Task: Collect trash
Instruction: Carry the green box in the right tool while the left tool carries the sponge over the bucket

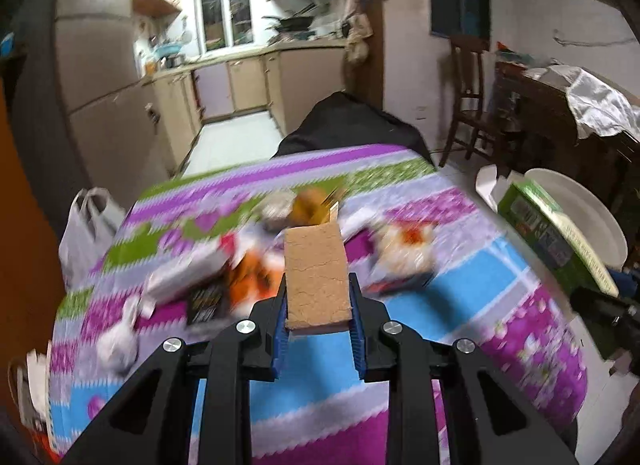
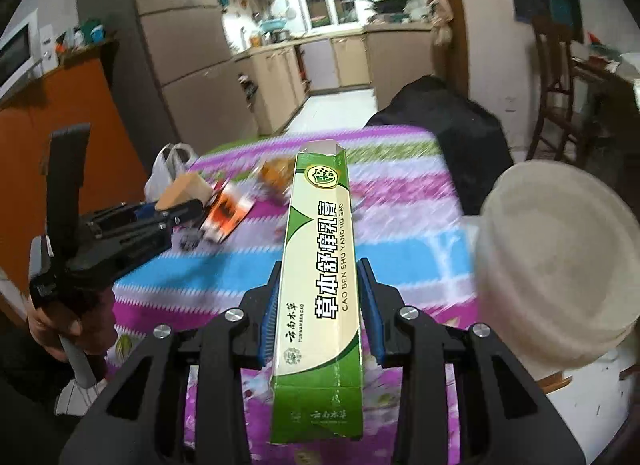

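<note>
My left gripper [image 1: 318, 297] is shut on a flat brown cardboard box [image 1: 316, 269] and holds it above the table with the striped cloth [image 1: 304, 393]; it also shows at the left of the right wrist view [image 2: 176, 205]. My right gripper [image 2: 318, 293] is shut on a long green and cream box [image 2: 320, 277] above the table's right side; that box shows at the right of the left wrist view [image 1: 548, 233]. More trash lies on the cloth: an orange wrapper [image 1: 252, 277], crumpled white paper [image 1: 118, 341], a white packet [image 1: 404, 249].
A white round bin [image 2: 560, 265] stands just right of the table, close to my right gripper. A white plastic bag [image 1: 86, 233] hangs at the table's left. A black bag [image 1: 352, 125] lies beyond the far edge. A wooden chair [image 1: 472, 101] stands at the back right.
</note>
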